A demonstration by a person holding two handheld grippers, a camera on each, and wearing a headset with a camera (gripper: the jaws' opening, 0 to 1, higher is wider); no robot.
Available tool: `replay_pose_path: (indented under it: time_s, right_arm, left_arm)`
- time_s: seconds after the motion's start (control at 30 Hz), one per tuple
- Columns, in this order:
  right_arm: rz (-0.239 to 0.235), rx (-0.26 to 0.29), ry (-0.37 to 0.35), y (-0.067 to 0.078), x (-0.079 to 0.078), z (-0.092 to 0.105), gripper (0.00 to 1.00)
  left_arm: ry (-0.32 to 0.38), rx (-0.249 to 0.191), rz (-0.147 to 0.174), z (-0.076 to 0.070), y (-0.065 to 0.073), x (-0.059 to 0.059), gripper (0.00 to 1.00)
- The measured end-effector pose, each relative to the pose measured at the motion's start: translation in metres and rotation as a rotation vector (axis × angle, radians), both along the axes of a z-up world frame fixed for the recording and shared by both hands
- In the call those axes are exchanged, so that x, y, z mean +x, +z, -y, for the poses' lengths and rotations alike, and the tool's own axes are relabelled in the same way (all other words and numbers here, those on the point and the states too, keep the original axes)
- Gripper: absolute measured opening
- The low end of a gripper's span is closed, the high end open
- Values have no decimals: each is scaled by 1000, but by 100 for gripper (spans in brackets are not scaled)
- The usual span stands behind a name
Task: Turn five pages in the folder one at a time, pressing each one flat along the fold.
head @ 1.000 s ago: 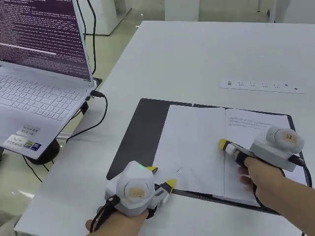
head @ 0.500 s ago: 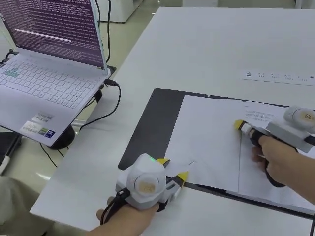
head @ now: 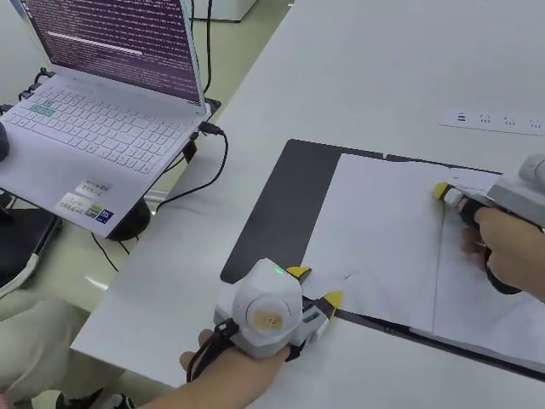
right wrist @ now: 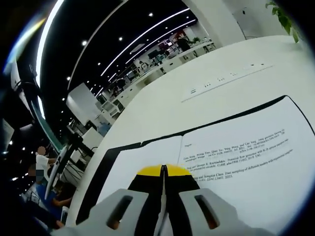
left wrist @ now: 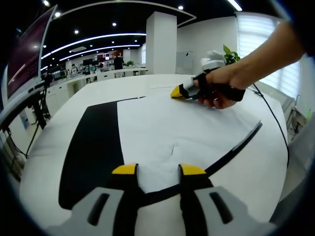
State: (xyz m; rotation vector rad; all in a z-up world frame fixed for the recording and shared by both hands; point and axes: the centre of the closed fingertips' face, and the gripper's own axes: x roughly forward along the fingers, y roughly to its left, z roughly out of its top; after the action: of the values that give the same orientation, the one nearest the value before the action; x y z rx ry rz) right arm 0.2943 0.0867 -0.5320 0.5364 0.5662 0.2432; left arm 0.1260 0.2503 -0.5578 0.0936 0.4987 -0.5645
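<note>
Sitting far left on the table [head: 366, 68]: open laptop [head: 111, 94], screen lit, black cable [head: 200, 183] trailing off its right side. Left tongs [head: 315, 285] next, jaws apart, yellow tips at the near edge of the white page [head: 383, 239], its corner lying between them, not pinched. Folder [head: 272, 213] lies open flat mid-table, black cover bare on its left side, white page spread over the rest. Right tongs [head: 443, 192] jaws together, tip down at the fold, printed page [right wrist: 246, 162] just to the right of it. Power strip [head: 498, 122] on the table beyond the folder, well apart.
</note>
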Motion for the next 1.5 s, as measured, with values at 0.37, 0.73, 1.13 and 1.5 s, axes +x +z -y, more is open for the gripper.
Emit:
replay_pose_path:
  time_s: [0.37, 0.73, 1.13, 1.5]
  right_arm:
    - [36, -37, -30, -10, 46, 17, 0]
    - [11, -21, -57, -18, 60, 25, 0]
    - [-7, 3, 0, -19, 36, 19, 0]
    - [-24, 33, 9, -18, 4, 11, 0]
  left_arm:
    - [0, -1, 0, 0, 0, 0, 30]
    - [2, -4, 0, -1, 0, 0, 30]
    - [4, -8, 2, -1, 1, -1, 30]
    - [3, -6, 0, -1, 0, 0, 30]
